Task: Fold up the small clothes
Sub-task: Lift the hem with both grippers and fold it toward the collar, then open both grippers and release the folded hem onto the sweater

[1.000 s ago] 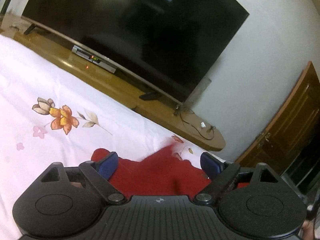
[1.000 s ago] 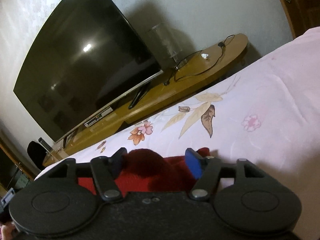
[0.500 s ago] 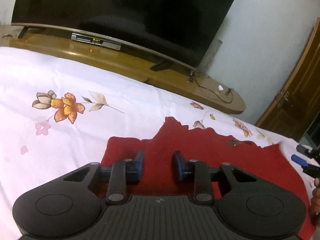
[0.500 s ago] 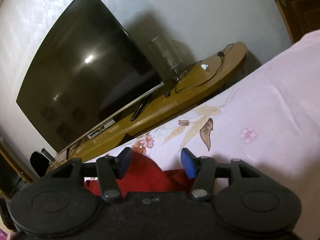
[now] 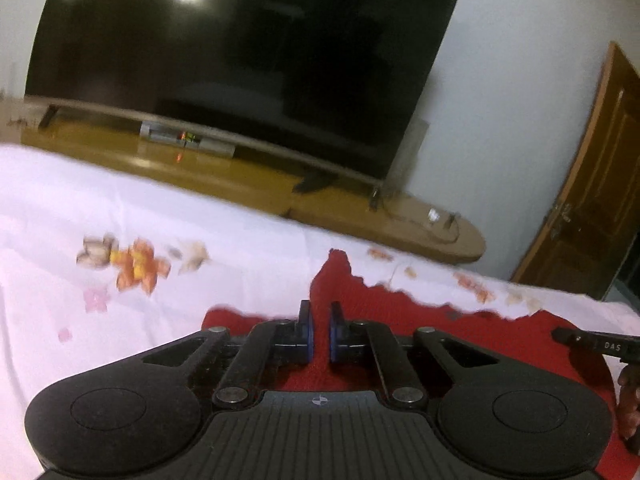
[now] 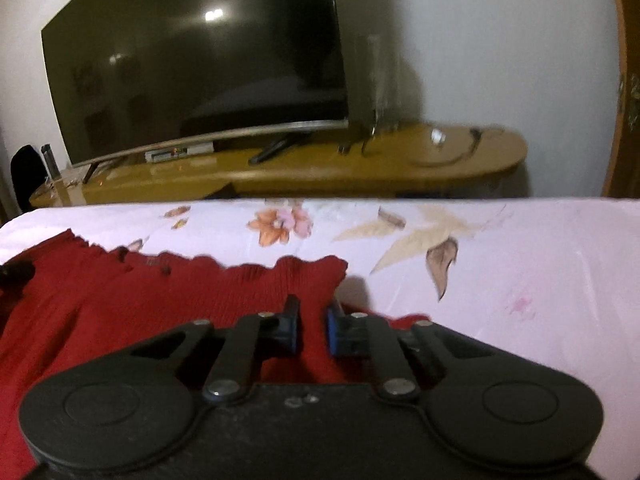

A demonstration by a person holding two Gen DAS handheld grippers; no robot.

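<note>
A small red knitted garment (image 5: 420, 312) lies spread on the pale pink flowered bedsheet (image 5: 60, 220). My left gripper (image 5: 320, 338) is shut on a pinch of the red cloth near its left part. In the right wrist view the same garment (image 6: 120, 300) stretches to the left, with a frilled far edge. My right gripper (image 6: 312, 330) is shut on the cloth near its right end. A dark part of the other gripper shows at the right edge of the left wrist view (image 5: 596, 344).
A large dark television (image 5: 240, 60) stands on a low wooden cabinet (image 5: 240, 176) beyond the bed's far edge. A set-top box (image 5: 184, 138) sits under it, cables (image 6: 444, 152) at the cabinet's right end. A wooden door (image 5: 592, 192) is at the right.
Both grippers went from open over the garment to shut on it. The garment now lies stretched out between them, and both views have swung to face the television more squarely.
</note>
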